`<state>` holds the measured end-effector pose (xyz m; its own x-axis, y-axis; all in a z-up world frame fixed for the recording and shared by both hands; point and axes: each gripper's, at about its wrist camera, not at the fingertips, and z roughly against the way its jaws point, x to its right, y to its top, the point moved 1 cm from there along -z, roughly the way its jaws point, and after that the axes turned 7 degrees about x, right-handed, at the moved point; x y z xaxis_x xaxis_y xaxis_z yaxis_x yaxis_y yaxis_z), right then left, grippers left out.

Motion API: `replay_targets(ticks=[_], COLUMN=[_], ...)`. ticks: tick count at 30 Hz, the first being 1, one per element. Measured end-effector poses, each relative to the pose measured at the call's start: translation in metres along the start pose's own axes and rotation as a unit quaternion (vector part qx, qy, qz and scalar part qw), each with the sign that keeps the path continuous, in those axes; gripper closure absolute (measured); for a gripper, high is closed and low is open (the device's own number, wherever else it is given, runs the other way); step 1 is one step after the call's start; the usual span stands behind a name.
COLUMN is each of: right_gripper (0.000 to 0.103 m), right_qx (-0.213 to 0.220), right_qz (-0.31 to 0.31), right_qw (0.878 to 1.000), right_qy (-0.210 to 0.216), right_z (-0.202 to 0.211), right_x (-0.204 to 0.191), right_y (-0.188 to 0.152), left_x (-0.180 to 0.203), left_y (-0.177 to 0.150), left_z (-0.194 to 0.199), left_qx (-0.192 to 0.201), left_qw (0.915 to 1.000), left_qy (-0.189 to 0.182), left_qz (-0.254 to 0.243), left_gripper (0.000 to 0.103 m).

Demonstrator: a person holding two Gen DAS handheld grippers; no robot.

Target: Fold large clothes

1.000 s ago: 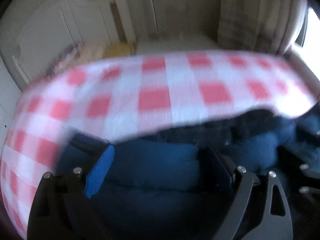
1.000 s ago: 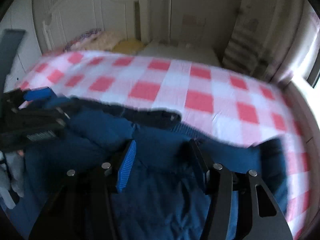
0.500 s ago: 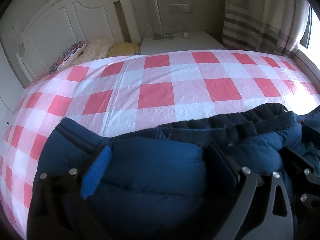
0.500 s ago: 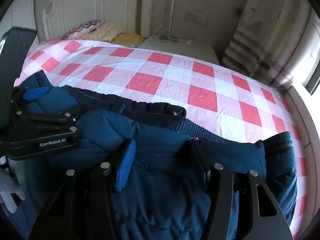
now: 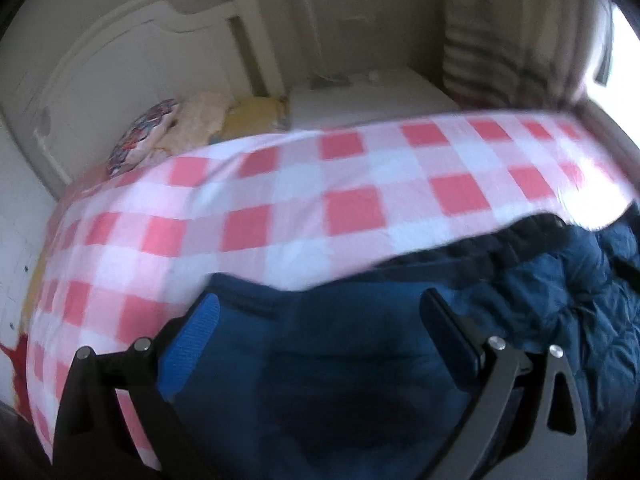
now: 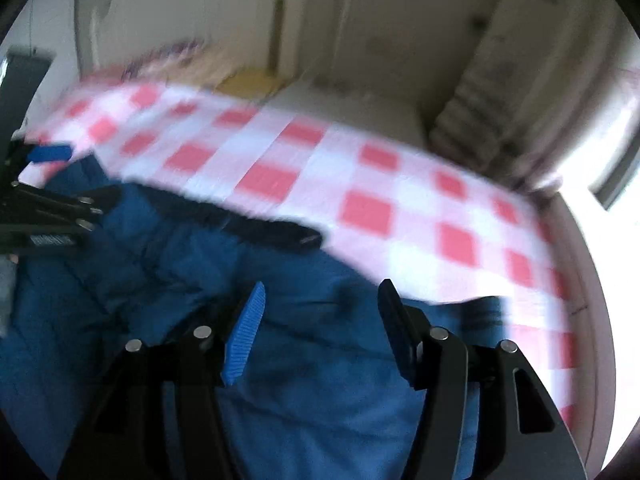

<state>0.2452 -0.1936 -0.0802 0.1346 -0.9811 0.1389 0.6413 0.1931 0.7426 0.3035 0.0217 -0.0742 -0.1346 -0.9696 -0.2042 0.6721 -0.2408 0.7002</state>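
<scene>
Both pairs of fingers stand apart over the padded navy jacket (image 5: 340,360), and neither pad presses into the cloth. On the left gripper (image 5: 320,320), low in the left wrist view, the jaws have just been opening and now stand wide, the jacket's ribbed edge lying under the gap but not pinched. On the right gripper (image 6: 320,308), low centre of the right wrist view, the jaws are spread about halfway, with blue quilting beneath them and nothing clamped.

Across the lower part of both frames the jacket lies on the red-and-white checked bedsheet (image 5: 348,208); its dark collar (image 6: 264,228) runs along the upper edge of the blue mass. Pillows (image 5: 192,128) sit at upper left by the white headboard (image 5: 120,60).

Judging by the empty jaws, one fold seems laid down and released. Next comes choosing a fresh edge, probably a sleeve or hem, lowering both grippers onto it and closing firmly, since thick padding can slip from a shallow pinch
</scene>
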Motion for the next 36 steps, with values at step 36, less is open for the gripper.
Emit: replay_targets(ticks=[36], right_gripper=[0.014], right_qx=[-0.017], right_qz=[0.007], right_qw=[0.999], right_qy=[0.051], right_z=[0.039], right_x=[-0.059], right_y=[-0.064], left_x=[0.058], left_y=[-0.076], left_z=[0.03], left_qx=[0.02], left_qw=[0.9983], left_qy=[-0.053], left_qz=[-0.013], left_gripper=[0.002])
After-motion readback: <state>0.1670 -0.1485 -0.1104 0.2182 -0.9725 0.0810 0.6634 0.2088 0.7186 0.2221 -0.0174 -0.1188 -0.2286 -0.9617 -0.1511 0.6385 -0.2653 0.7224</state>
